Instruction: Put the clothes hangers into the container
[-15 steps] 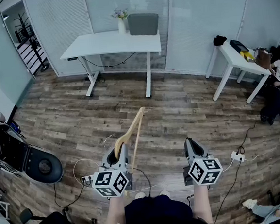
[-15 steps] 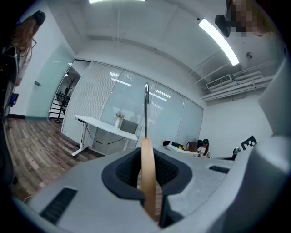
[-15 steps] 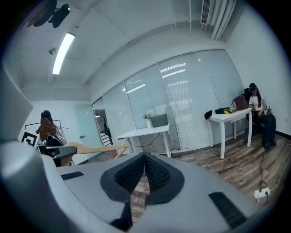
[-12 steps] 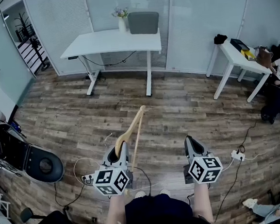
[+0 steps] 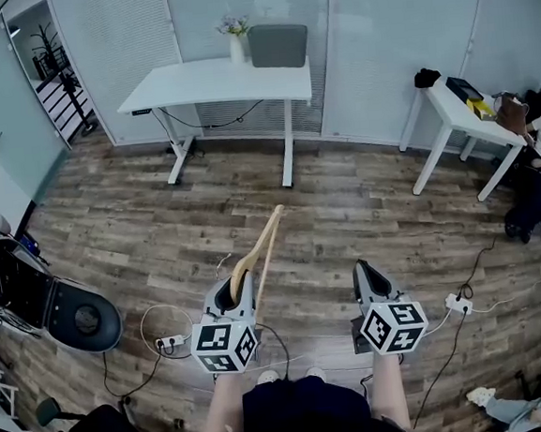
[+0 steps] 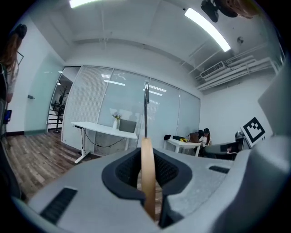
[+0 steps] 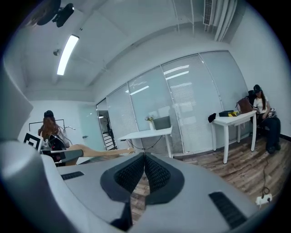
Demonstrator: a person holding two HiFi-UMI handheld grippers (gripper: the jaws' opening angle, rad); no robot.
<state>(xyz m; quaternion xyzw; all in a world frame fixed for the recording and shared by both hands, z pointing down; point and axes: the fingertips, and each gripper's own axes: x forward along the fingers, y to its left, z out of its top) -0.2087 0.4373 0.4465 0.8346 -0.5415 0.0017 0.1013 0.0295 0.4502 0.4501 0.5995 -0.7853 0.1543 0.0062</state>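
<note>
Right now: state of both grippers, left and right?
Left gripper: closed on the wooden hanger.
Right gripper: closed, nothing between its jaws.

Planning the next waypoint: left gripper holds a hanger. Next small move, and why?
Probably walk it forward toward the white desk. The left gripper is shut on the wooden hanger, and the grey bin on that desk, likely the container, stands well across the floor. The right gripper is shut and empty.
</note>
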